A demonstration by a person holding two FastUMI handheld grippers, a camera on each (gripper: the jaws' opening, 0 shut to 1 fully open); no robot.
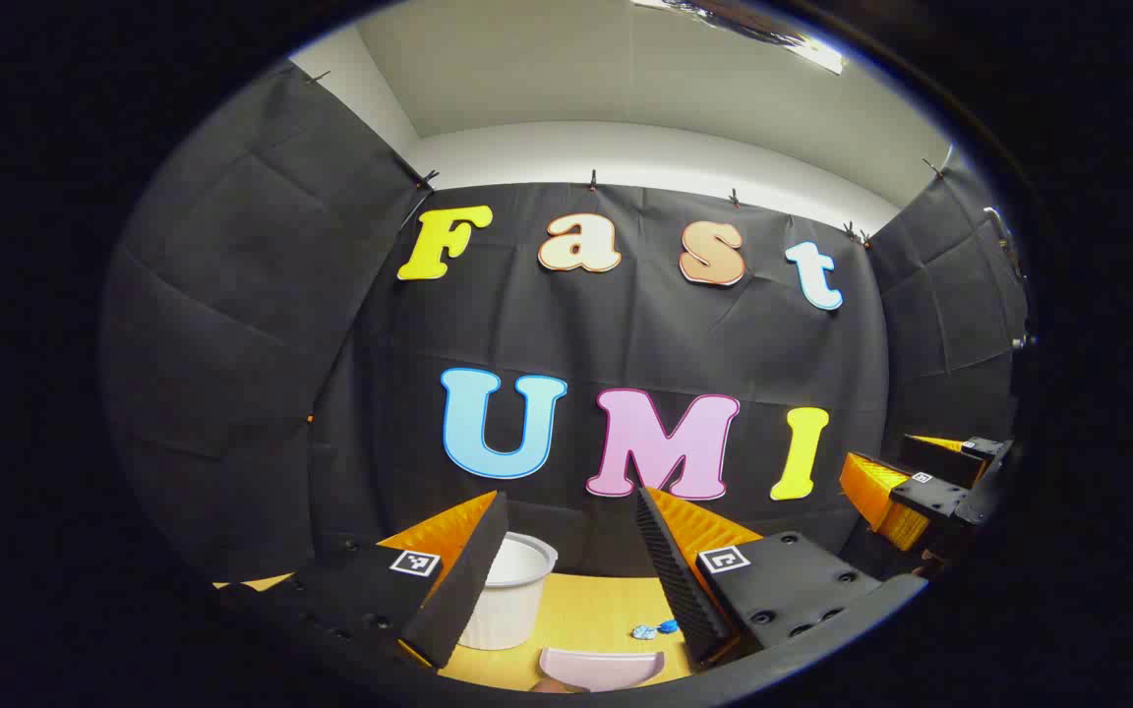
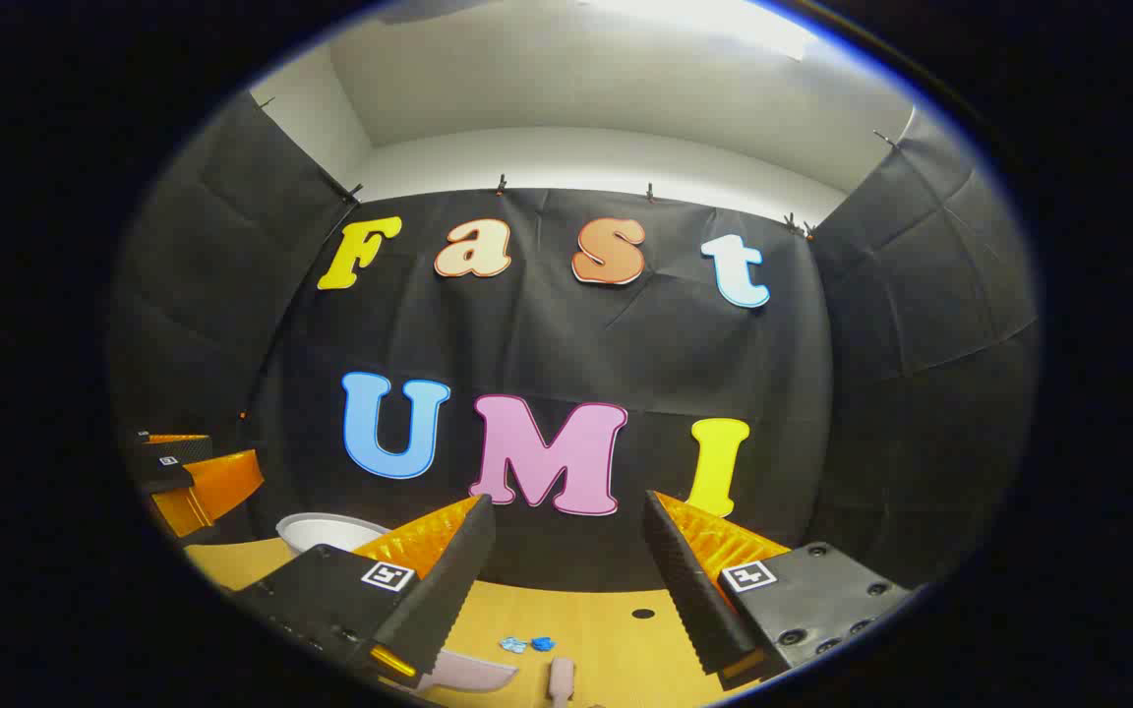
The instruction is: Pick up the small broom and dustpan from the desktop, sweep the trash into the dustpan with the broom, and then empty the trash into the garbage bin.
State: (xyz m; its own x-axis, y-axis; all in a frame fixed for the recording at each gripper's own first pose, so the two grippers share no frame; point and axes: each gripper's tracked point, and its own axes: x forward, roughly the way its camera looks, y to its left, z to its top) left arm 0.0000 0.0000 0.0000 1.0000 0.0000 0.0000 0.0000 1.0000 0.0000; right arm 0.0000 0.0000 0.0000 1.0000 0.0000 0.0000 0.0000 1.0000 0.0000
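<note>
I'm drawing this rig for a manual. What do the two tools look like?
In both views each tool has two wedge-shaped fingers with ribbed inner faces, mounted on dark blocks with round screw holes. Every block carries a small square black-and-white marker. Left tool; right tool. No cables or sleeves are visible.

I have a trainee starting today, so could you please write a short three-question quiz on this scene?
1. True or false: the left gripper is shut on the dustpan.
2. What stands on the desktop behind the left gripper's finger: A a white bin, B a red bucket, C a glass jar?
3. Fill in: the bits of trash are ___ in colour.

Key
1. False: its jaws stand open with nothing between them.
2. A, the white bin.
3. Blue.
</note>
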